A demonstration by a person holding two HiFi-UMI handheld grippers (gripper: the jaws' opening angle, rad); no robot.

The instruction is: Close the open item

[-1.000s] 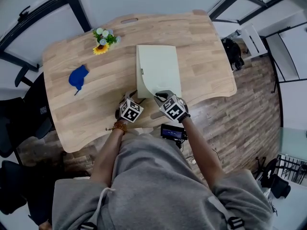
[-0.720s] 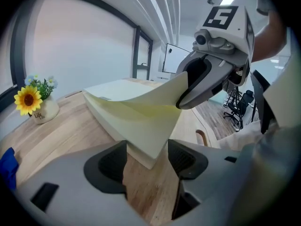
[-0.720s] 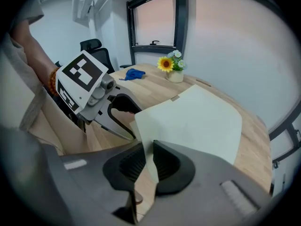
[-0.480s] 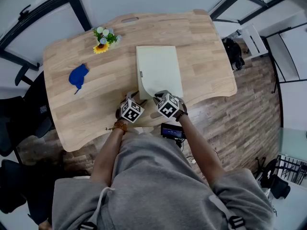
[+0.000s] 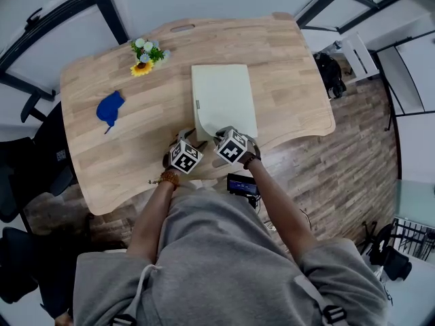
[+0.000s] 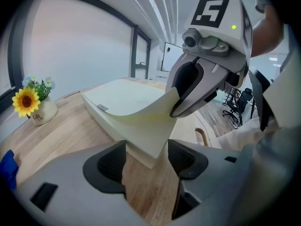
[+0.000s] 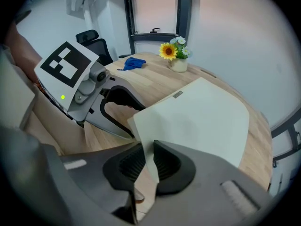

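At the near edge of the worktop (image 5: 292,80), my right gripper (image 5: 220,135) is clamped on the near corner of the cover (image 7: 197,117) of the pale book (image 5: 223,99). The thin sheet is pinched flat between the ribbed pads. Compared with a moment ago, this gripper has come lower and drifted a little to the left. The cover has come down with it, and from above its raised curl looks smaller than it did. It now bows only slightly over the page block. I judge the closing almost done: what remains is to lay this last corner flat and let go. My left gripper (image 6: 146,161) has kept its place just left of the right one, with its jaws apart. The near corner of the page block sits between its pads, but I see no pinch on it, so it seems only to be standing guard there. The book lies in the middle of the worktop, its far part already flat. As for containers, the only one is a small white pot (image 5: 144,61) at the far left, holding a sunflower and a few pale blooms, well apart from the book. A blue cloth (image 5: 111,109) lies loose on the worktop nearer on the left, inside nothing.
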